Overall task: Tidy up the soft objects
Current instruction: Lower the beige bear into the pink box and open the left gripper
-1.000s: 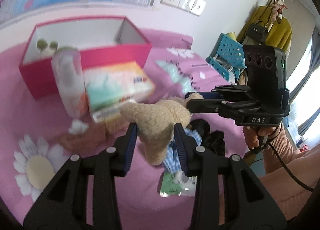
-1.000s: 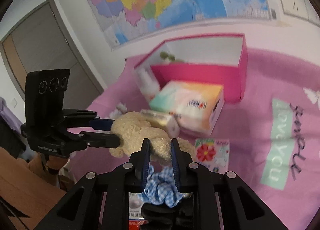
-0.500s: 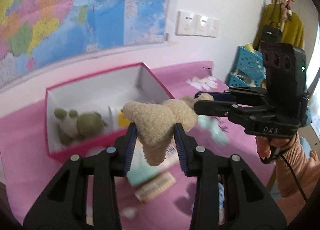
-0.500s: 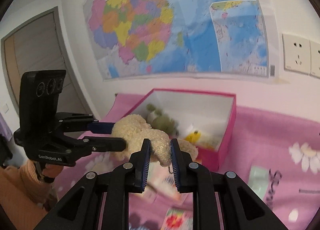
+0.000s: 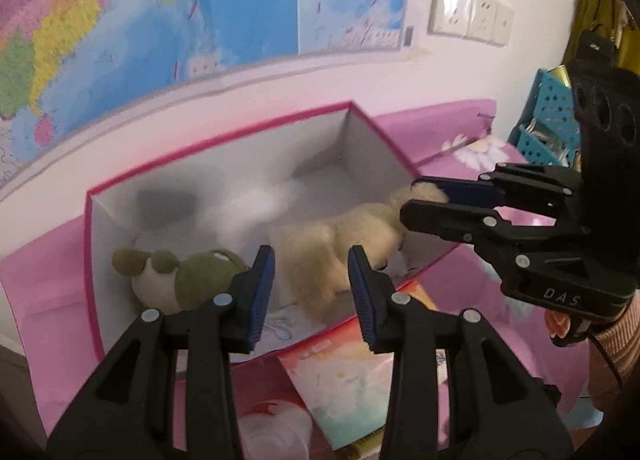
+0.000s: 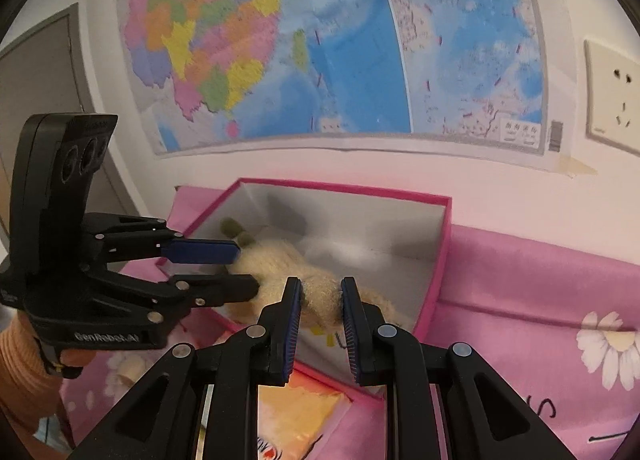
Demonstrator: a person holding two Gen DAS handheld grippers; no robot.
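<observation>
- The cream plush toy point(image 5: 340, 244) lies inside the pink box point(image 5: 224, 148), towards its near-right part, resting on the white floor of the box.
- The left claw point(image 5: 311, 292) is spread open, its blue-padded fingers on either side of the plush's lower end with a gap showing on each side; it grips nothing.
- In the right wrist view the right claw point(image 6: 318, 320) is also parted, straddling the fluffy body of the plush point(image 6: 316, 284); its pads sit close to the fur, and I cannot tell whether they touch it.
- From the left wrist view the right claw point(image 5: 426, 200) reaches over the box's right wall, its fingertips at the plush's far end.
- A green plush toy point(image 5: 180, 276) with a pale face lies in the left part of the same box, just beside the cream one.
- The box stands open on a pink flowered cloth point(image 6: 540, 300), close to the wall.
- A colourful carton point(image 5: 352, 392) lies on the cloth, right against the near wall of the box.
- A large map point(image 6: 320, 40) hangs on the wall behind, with white wall sockets point(image 5: 468, 10) to its right.
</observation>
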